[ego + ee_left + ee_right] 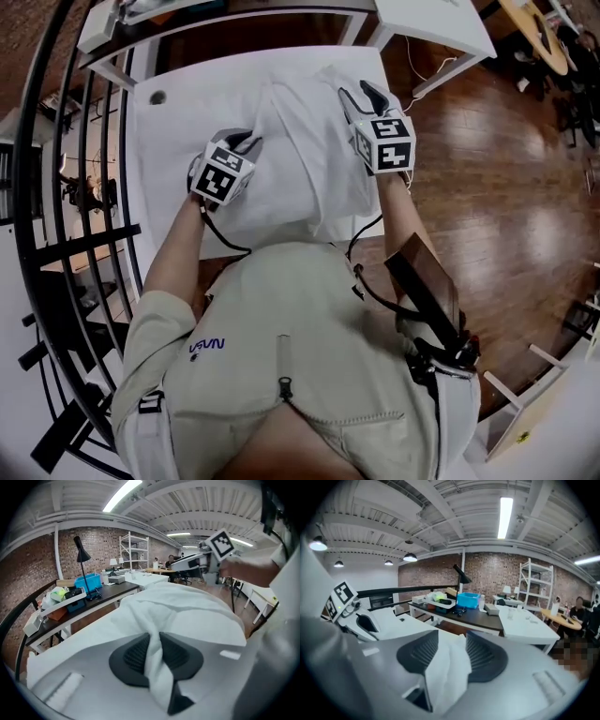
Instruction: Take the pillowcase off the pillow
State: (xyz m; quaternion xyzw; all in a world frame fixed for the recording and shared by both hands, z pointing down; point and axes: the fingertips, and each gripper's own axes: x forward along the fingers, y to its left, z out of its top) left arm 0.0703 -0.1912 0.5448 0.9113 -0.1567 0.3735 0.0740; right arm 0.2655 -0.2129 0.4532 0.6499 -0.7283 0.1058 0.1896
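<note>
A white pillow in its white pillowcase (302, 169) lies on the white table (183, 89), its near end bulging up toward the person. My left gripper (247, 142) is at the pillow's left side. In the left gripper view its (154, 641) ribbed black pads (136, 652) are shut on a narrow fold of the pillowcase (187, 616). My right gripper (362, 94) is at the pillow's far right corner. In the right gripper view its (451, 644) pads (480, 654) stand wide apart, and a loose bunch of pillowcase (446, 670) lies between them.
A black metal railing (66, 187) runs along the left of the table. Wooden floor (497, 159) lies to the right. Beyond the table stand a dark desk (476, 616) with a blue bin (468, 599) and a black lamp (80, 550), and more white tables (520, 623).
</note>
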